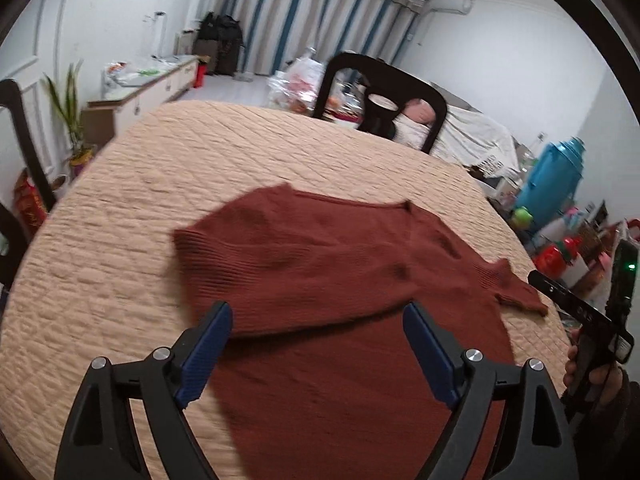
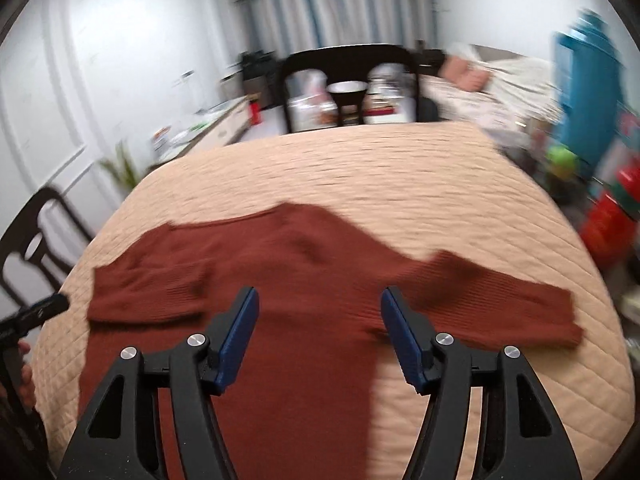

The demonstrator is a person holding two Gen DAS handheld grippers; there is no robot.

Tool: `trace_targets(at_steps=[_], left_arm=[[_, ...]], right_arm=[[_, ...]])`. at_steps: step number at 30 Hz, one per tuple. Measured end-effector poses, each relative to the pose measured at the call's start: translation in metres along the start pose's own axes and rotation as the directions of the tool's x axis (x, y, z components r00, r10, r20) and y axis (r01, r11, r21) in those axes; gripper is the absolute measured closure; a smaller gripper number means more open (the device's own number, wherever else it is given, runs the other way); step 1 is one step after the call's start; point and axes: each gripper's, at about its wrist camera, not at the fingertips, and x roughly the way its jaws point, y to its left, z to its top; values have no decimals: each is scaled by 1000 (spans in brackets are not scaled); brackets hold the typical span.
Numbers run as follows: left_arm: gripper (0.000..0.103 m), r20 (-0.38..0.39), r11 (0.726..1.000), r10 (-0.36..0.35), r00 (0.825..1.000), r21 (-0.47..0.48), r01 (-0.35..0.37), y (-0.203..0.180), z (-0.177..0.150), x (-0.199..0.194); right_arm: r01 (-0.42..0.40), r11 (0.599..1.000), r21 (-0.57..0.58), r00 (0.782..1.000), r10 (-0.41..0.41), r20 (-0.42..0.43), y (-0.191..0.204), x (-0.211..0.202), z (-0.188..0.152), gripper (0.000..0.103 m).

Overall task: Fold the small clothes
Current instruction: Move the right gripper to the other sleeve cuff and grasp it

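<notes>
While sweater (image 2: pixel 288 280) lies flat on quilted counter (image 2: pixel 400 184), body running near-far, right sleeve (image 2: pixel 500 304) still spread; right gripper (image 2: pixel 318 336) nearer, jaws released, empty; left gripper (image 1: pixel 316 352) likewise.

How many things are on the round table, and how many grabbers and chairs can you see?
Rust-red knitted sweater on the round table with the beige quilted cover: 1
Black grippers with blue pads, left and right, both open: 2
Black wooden chairs, far side and left side: 2
Total: 5
</notes>
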Motion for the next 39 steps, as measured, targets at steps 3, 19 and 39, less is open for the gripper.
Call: trace_targets(at_steps=[3, 19, 39], left_arm=[[14, -19, 999, -25, 1000, 27, 25, -19, -3, 9], [14, -145, 976, -142, 979, 144, 163, -102, -26, 60], [14, -199, 976, -119, 973, 154, 151, -107, -38, 78]], right_arm=[[71, 994, 84, 997, -71, -6, -40, -8, -2, 39], [230, 911, 343, 973, -213, -87, -181, -11, -22, 39], [185, 905, 382, 982, -154, -111, -188, 5, -26, 49]])
